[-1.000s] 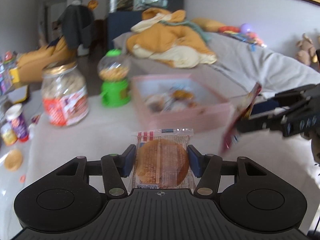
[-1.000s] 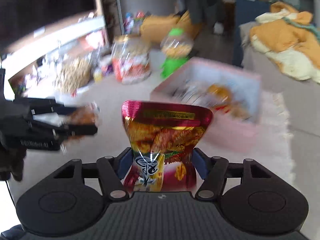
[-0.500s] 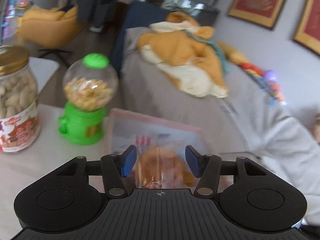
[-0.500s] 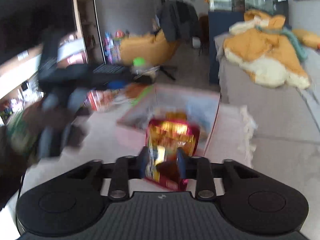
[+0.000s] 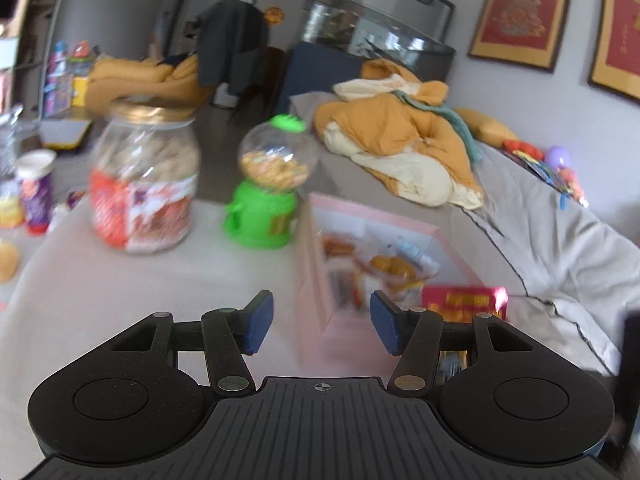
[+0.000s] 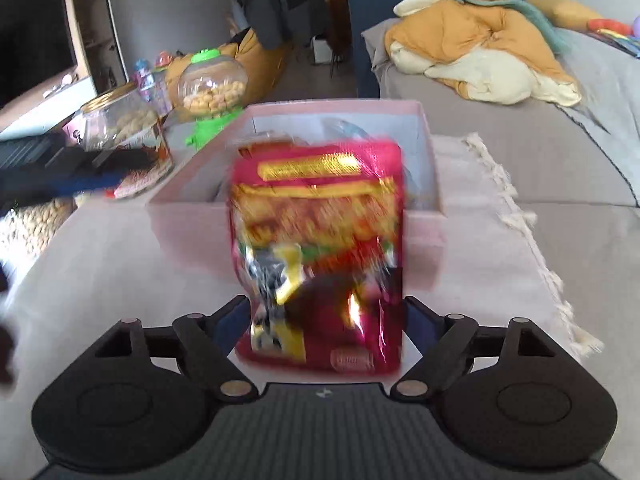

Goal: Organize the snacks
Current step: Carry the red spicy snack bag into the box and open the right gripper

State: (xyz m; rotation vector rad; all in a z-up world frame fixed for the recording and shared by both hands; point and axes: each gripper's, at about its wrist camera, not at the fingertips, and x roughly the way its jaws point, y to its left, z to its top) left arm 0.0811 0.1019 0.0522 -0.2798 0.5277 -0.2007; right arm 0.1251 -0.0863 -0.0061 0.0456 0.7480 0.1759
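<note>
A pink box (image 5: 316,264) holding several snack packets stands on the white table; it also shows in the right wrist view (image 6: 336,114). My left gripper (image 5: 321,326) is open and empty, just left of and before the box's near corner. My right gripper (image 6: 326,320) has its fingers wide apart with a red and gold snack bag (image 6: 320,256) standing blurred between them, just in front of the box. I cannot tell whether the fingers still touch the bag. The bag also shows in the left wrist view (image 5: 464,304).
A big jar of nuts (image 5: 144,184) and a green candy dispenser (image 5: 268,184) stand left of the box. A purple cup (image 5: 36,192) and small snacks lie at the far left. A grey sofa (image 5: 540,216) with an orange blanket is behind.
My left gripper opened and the round cookie packet is gone from it. My right gripper opened wider around the red bag and moved up to the box's front.
</note>
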